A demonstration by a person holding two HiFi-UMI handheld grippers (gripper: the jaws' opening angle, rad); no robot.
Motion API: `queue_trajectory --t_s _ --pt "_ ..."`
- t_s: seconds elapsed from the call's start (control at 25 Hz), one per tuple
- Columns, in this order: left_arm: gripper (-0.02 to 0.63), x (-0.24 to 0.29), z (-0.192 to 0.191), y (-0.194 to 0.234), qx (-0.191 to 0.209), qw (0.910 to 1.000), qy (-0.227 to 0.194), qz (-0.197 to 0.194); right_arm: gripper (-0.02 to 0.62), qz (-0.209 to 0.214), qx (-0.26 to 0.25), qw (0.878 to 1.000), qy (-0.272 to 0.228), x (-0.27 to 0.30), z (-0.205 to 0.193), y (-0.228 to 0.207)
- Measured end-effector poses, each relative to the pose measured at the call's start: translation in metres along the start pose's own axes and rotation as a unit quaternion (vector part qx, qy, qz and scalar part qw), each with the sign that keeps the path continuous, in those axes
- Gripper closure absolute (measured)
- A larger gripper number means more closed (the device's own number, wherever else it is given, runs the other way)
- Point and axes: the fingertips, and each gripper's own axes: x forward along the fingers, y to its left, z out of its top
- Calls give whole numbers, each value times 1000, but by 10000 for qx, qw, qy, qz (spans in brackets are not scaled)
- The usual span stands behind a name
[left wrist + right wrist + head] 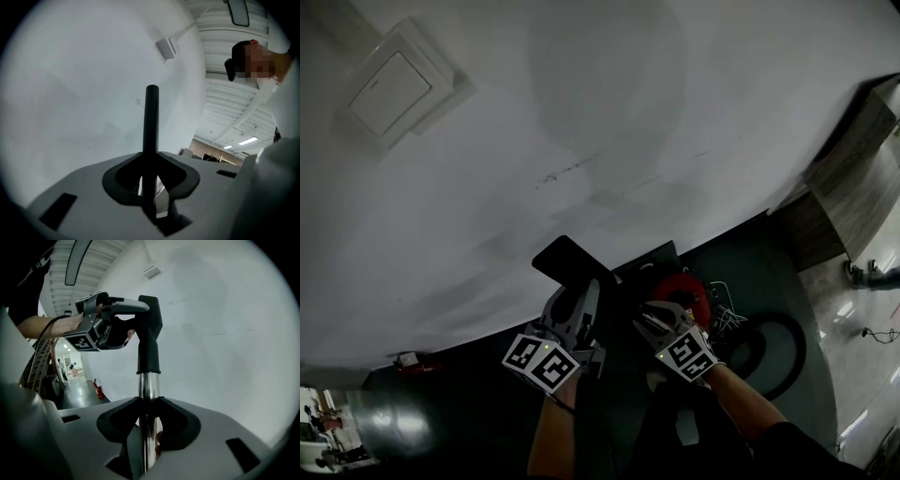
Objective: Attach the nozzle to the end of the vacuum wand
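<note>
Right gripper view, right gripper [149,430] jaws clamp one wand [148,394], left gripper [151,190] jaws clamp one nozzle [149,350]

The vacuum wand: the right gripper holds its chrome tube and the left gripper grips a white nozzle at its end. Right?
Only the colour is wrong: the right gripper view shows the nozzle is black. The rest stands.

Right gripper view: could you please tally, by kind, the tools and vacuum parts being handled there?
tongs: 2, the left tongs shut on the nozzle and the right tongs shut on the wand
nozzle, black: 1
wand, chrome: 1
Total: 4
</note>
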Motion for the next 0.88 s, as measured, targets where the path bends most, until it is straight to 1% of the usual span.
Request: queue_trajectory --t_s 0.08,0.16,0.36,0.44,0.68,0.76,0.88 --pt "518 -5 -2 -2 -4 10000 -65 34 451 -51 70 10000 -7 0 2 -10" --pt "518 -7 -4 -4 44 9999 -79 50 451 -4 19 10000 23 0 4 -14" --pt "518 4 -1 -6 198 9998 63 -47 451 82 -109 9999 72 1 3 -8" --pt "518 6 -1 -3 150 9998 69 -55 451 96 -140 9998 103 1 1 -7" --pt "518 9 -4 14 -240 9996 122 -62 451 254 -352 9988 242 3 -4 -1" --pt "518 9 -6 14 -237 9996 149 -50 451 327 -341 9986 227 6 -6 8" --pt "518 5 -8 10 -84 9999 102 -25 451 300 -197 9991 212 10 -8 12"
